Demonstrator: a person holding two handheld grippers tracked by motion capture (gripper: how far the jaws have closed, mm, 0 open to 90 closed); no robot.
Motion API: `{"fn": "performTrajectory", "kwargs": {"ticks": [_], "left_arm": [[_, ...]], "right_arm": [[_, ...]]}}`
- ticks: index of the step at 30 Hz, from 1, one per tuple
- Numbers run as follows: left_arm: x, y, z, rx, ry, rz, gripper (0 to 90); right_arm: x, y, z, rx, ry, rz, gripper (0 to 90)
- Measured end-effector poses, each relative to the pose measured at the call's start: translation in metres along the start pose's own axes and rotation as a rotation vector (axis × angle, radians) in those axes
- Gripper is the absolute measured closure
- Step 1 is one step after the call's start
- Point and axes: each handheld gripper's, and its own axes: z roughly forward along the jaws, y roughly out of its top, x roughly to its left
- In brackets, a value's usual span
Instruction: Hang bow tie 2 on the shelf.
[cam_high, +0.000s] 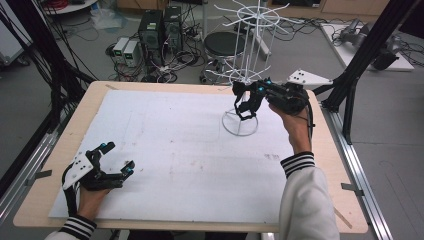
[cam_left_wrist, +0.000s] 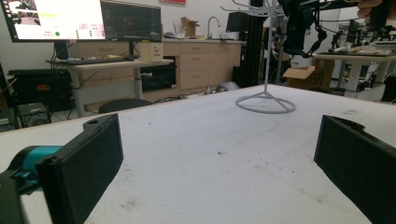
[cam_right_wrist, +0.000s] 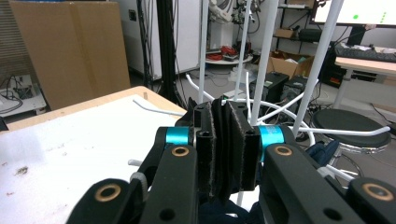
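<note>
Dark fabric (cam_high: 246, 106), strap-like, hangs pinched between the closed fingers (cam_right_wrist: 236, 140) of the right gripper (cam_high: 243, 90), just beside the white wire rack (cam_high: 250, 30). It may snag on a prong, or tip the light rack if tugged. Left gripper (cam_high: 118, 156) rests wide apart on the table (cam_high: 190, 150), holding nothing

Both grippers, the left gripper (cam_high: 118, 159) and the right gripper (cam_high: 243, 93), are built in black with teal joints and brass-ringed screw holes. Grey three-cornered plates are carried on top. White sleeves with black-striped cuffs are worn.
</note>
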Motion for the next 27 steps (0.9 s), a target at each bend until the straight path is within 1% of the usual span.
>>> {"fn": "performTrajectory", "kwargs": {"ticks": [6, 10, 11, 14, 15, 16, 17, 19, 20, 21, 22, 24, 26, 27], "left_arm": [[0.0, 0.0, 0.0, 0.0, 0.0, 0.001, 1.7], [0.0, 0.0, 0.0, -0.004, -0.001, -0.001, 1.7], [0.0, 0.0, 0.0, -0.003, 0.0, 0.0, 1.7], [0.0, 0.0, 0.0, -0.001, 0.001, 0.0, 1.7], [0.0, 0.0, 0.0, -0.002, 0.002, 0.0, 1.8], [0.0, 0.0, 0.0, -0.001, 0.003, 0.0, 1.7], [0.0, 0.0, 0.0, 0.0, 0.004, 0.0, 1.7], [0.0, 0.0, 0.0, 0.0, 0.003, -0.002, 1.7], [0.0, 0.0, 0.0, 0.002, 0.003, -0.003, 1.7], [0.0, 0.0, 0.001, 0.004, 0.004, -0.003, 1.8], [0.0, 0.0, 0.001, 0.005, 0.005, -0.005, 1.7], [0.0, 0.0, 0.0, 0.005, 0.008, -0.003, 1.7], [0.0, 0.0, 0.0, 0.006, 0.011, -0.004, 1.7], [0.0, 0.0, 0.0, 0.005, 0.012, -0.005, 1.7]], "right_arm": [[0.002, 0.0, 0.001, 0.025, -0.017, -0.035, 74.1], [0.003, 0.001, -0.001, 0.011, -0.025, -0.03, 64.1], [0.003, 0.001, -0.001, 0.011, -0.026, -0.038, 61.5], [0.005, 0.003, -0.003, -0.006, -0.037, -0.045, 50.2], [0.006, 0.004, -0.004, -0.012, -0.036, -0.043, 43.5], [0.007, 0.005, -0.004, -0.018, -0.04, -0.046, 34.1], [0.008, 0.005, -0.005, -0.019, -0.031, -0.042, 25.0], [0.012, 0.007, -0.007, -0.021, -0.038, -0.043, 11.0], [0.014, 0.008, -0.008, -0.022, -0.044, -0.052, 9.8], [0.016, 0.009, -0.01, -0.034, -0.028, -0.065, 8.0], [0.019, 0.009, -0.011, -0.047, -0.014, -0.061, 0.9], [0.025, 0.009, -0.014, -0.048, -0.02, -0.069, 0.5], [0.031, 0.007, -0.018, -0.059, 0.004, -0.07, 0.5], [0.034, 0.007, -0.019, -0.059, 0.009, -0.071, 0.5]]}}
